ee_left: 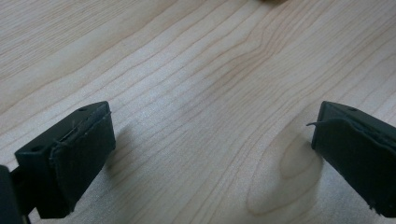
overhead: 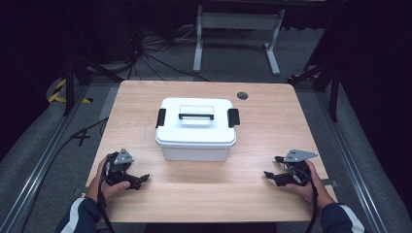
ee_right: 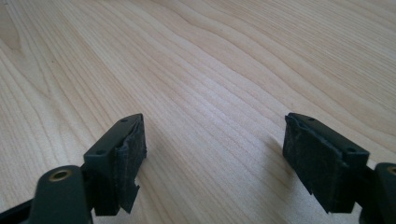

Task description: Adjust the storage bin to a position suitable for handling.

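Note:
A white plastic box (overhead: 196, 128) with a black handle on its lid and a black latch at each end stands in the middle of the wooden table (overhead: 252, 194). My left gripper (overhead: 138, 180) rests near the front left of the table, held in a hand, its tips pointing right; it is open with bare wood between the jaws (ee_left: 210, 140). My right gripper (overhead: 272, 175) sits at the front right, tips pointing left, open as well, with nothing between its pads (ee_right: 212, 154). Both grippers lie well apart from the box.
A dark round grommet (overhead: 242, 95) is set in the table's far right part. Beyond the table stand a white frame (overhead: 238, 34) and loose cables on a grey floor. Metal rails run along both sides of the table.

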